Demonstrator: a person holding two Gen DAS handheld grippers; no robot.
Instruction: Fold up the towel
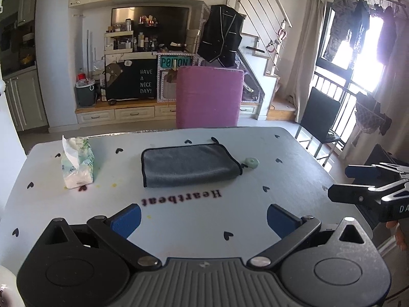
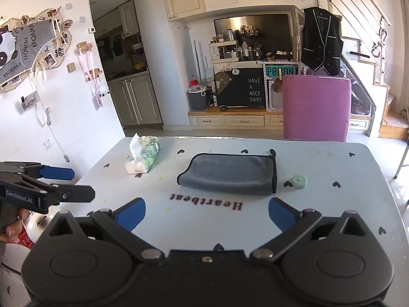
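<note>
A grey towel [image 1: 190, 165] with black trim lies folded flat on the white table [image 1: 294, 204], beyond the word "Heartbeat". It also shows in the right wrist view [image 2: 230, 176]. My left gripper [image 1: 203, 220] is open and empty, held above the table's near side, well short of the towel. My right gripper [image 2: 206, 215] is open and empty too, also short of the towel. Each gripper shows at the edge of the other's view: the right one [image 1: 358, 184] and the left one [image 2: 74, 184].
A tissue pack [image 1: 76, 163] stands left of the towel. A small green ring [image 1: 251, 163] lies just right of it. A purple chair [image 1: 208, 97] stands at the table's far edge and a black chair [image 1: 319, 117] at the right.
</note>
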